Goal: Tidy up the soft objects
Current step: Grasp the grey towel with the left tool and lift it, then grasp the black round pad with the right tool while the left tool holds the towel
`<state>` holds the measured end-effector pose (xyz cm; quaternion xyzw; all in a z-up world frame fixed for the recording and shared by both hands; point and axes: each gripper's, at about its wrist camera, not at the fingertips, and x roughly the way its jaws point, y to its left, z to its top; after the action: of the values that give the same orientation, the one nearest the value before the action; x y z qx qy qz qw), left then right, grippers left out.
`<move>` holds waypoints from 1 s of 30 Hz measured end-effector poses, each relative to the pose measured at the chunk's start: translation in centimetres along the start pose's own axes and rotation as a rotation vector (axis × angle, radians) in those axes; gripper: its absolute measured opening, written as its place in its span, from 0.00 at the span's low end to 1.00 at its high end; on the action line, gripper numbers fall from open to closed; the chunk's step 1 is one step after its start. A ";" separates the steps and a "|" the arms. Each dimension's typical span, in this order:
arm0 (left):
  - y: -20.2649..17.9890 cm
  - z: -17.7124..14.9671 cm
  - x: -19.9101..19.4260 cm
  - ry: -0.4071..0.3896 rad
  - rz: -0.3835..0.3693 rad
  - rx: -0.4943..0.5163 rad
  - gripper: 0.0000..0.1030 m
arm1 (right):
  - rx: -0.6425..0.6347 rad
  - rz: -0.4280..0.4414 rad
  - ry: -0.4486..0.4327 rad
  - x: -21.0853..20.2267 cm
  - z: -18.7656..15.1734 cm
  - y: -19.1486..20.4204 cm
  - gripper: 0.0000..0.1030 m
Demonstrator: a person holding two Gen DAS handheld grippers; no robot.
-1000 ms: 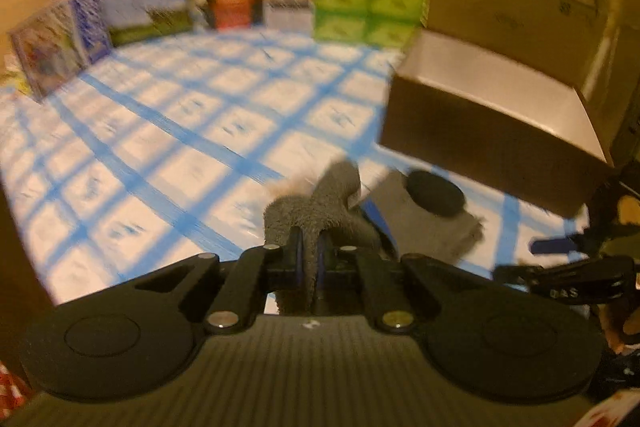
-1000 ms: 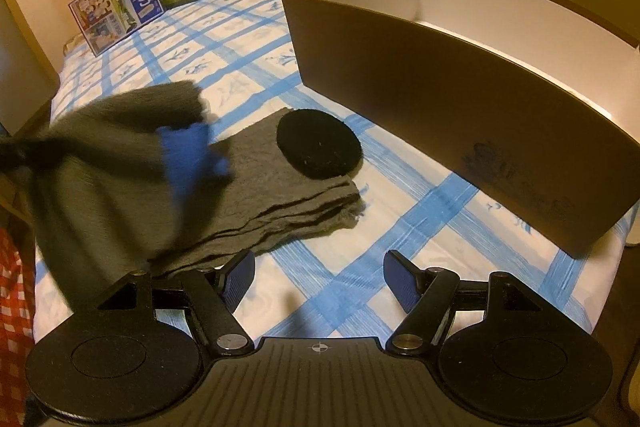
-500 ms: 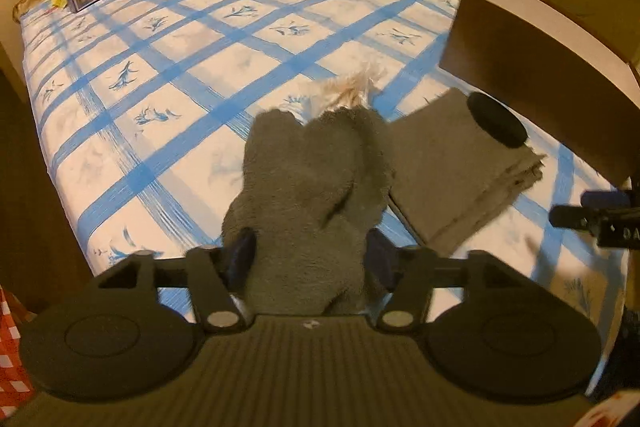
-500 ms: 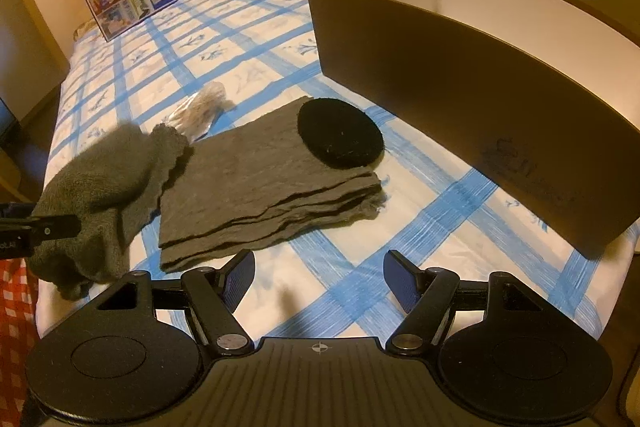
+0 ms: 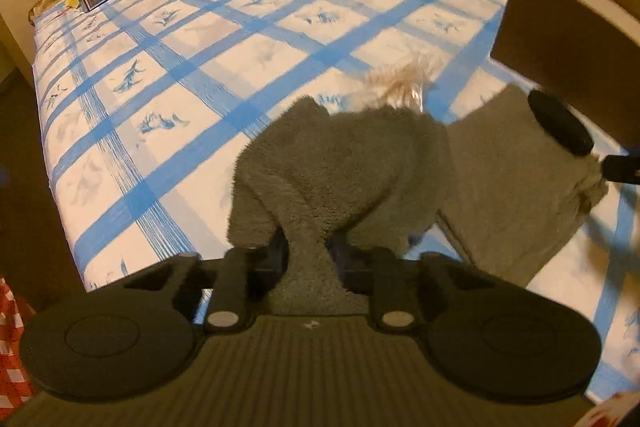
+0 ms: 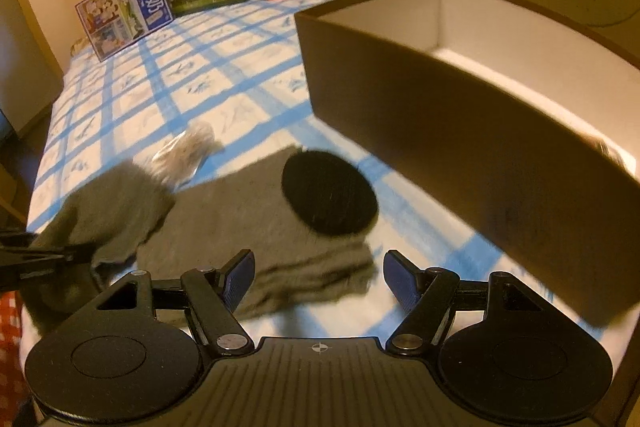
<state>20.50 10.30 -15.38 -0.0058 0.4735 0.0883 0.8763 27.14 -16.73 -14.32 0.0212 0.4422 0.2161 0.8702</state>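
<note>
Left tongs (image 5: 308,251) pinching fuzzy cloth (image 5: 340,163), brown box (image 6: 460,131)

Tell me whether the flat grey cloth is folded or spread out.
Folded. The flat grey cloth shows several stacked layers along its near edge, with a black round pad resting on top.

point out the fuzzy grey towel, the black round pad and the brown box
fuzzy grey towel (image 5: 340,163), left wrist view, middle of the bunched pile
black round pad (image 6: 329,194), right wrist view, centre of its top face
brown box (image 6: 460,147), right wrist view, its dark outer front wall
</note>
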 end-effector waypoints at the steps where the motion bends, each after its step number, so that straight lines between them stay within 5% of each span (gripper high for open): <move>1: 0.4 0.2 -0.3 -0.012 -0.001 -0.017 0.15 | 0.000 -0.001 -0.005 0.3 0.2 -0.2 0.69; 12: -0.5 4.6 -4.3 -0.167 -0.030 0.024 0.14 | 0.004 0.006 -0.010 4.0 1.9 -1.2 0.69; 26: -4.3 7.4 0.1 -0.106 -0.067 0.052 0.14 | 0.024 0.014 0.008 6.5 3.0 -1.4 0.68; 30: -4.6 7.5 0.4 -0.095 -0.071 0.054 0.14 | -0.027 0.003 -0.015 6.0 2.7 -0.9 0.61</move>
<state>27.66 6.50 -11.98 0.0051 0.4331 0.0444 0.9002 32.70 -14.80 -17.42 0.0118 0.4326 0.2232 0.8735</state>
